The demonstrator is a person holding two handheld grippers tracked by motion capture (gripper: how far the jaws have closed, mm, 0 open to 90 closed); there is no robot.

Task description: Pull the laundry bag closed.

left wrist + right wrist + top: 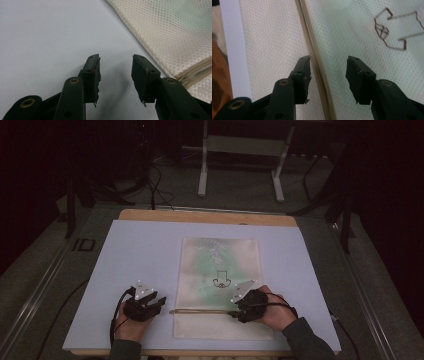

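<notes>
The right gripper (239, 311) sits low at the near edge of the bench (140, 250), its jaws spread wide with nothing clamped between them; in the right gripper view they straddle the zip (315, 62), which runs up through the gap close to the left-hand jaw, neither pad pressing on it. That zip is the thing the coming move turns on: its long axis lies level across the near end of the mesh laundry bag (220, 270), from the right gripper leftward toward the left gripper (159, 303), so any pull or grab must follow that line, not cross it. The right gripper is right over the zip's end; the left gripper stands just off the bag's left edge, on the bare bench, also wide open and holding nothing, with the bag's corner and zip end (193, 73) just beside its right-hand jaw. Farther off, the bag lies flat with its long side running away from the person, a small shirt drawing (220, 278) printed near its middle.
</notes>
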